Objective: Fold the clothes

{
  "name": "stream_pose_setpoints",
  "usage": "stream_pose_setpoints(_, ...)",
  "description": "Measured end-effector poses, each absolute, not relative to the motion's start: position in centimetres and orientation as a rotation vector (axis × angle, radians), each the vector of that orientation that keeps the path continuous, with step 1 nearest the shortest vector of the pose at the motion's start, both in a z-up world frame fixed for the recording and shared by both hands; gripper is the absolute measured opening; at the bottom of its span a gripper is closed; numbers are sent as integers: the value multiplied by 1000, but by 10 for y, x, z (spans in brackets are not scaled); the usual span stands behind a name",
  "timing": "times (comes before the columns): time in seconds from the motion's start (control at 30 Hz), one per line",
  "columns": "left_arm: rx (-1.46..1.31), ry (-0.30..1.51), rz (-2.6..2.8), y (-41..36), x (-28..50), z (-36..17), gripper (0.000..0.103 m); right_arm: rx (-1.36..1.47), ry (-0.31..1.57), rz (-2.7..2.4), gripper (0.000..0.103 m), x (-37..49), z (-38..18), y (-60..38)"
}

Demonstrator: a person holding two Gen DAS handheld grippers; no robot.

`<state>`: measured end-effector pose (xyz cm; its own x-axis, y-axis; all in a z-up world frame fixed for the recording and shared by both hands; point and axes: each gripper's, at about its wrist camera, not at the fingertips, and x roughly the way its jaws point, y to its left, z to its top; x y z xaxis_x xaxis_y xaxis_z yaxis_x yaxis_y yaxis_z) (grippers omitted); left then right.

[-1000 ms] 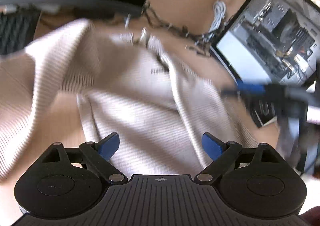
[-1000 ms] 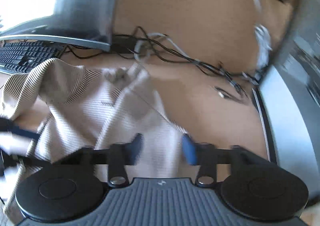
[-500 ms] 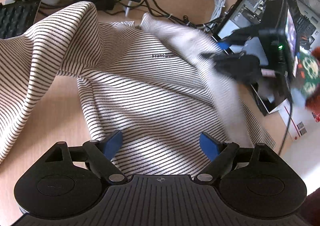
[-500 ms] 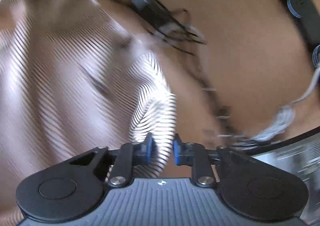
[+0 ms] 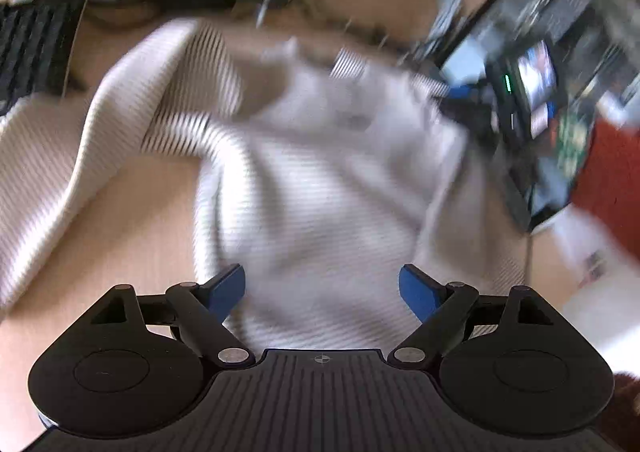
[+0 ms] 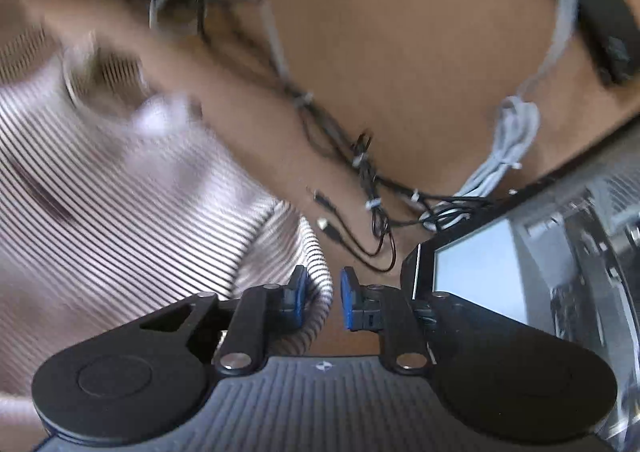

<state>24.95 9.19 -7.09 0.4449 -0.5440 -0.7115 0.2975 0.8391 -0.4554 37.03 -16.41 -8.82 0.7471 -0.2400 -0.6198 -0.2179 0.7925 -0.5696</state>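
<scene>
Wooden desk, shirt crumpled. Left gripper wide, empty. Right gripper narrow, opening around shirt edge; may drop edge, snag cables.

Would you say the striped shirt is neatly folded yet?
Not yet. The striped shirt lies rumpled across the desk, one part trailing left, uneven creases throughout.

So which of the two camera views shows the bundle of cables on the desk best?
The right wrist view: the dark and white cables lie fairly sharp on the bare desk beyond the striped shirt. The left wrist view shows only a blurred tangle behind the shirt.
</scene>
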Motion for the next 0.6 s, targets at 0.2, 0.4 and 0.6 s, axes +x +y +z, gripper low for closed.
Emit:
stream_pose_setpoints(0.2,-196,789,-442,88,292,-37,88,-379,730,196,26,293,-73,-157)
stream_pose_setpoints(0.4,-1,740,-197,99,320,-39,81,-415,756,332,45,221,-95,-139)
stream_pose_setpoints(0.6,-25,768,-196,118,315,-35,91,-545,768,399,59,180,-104,-126)
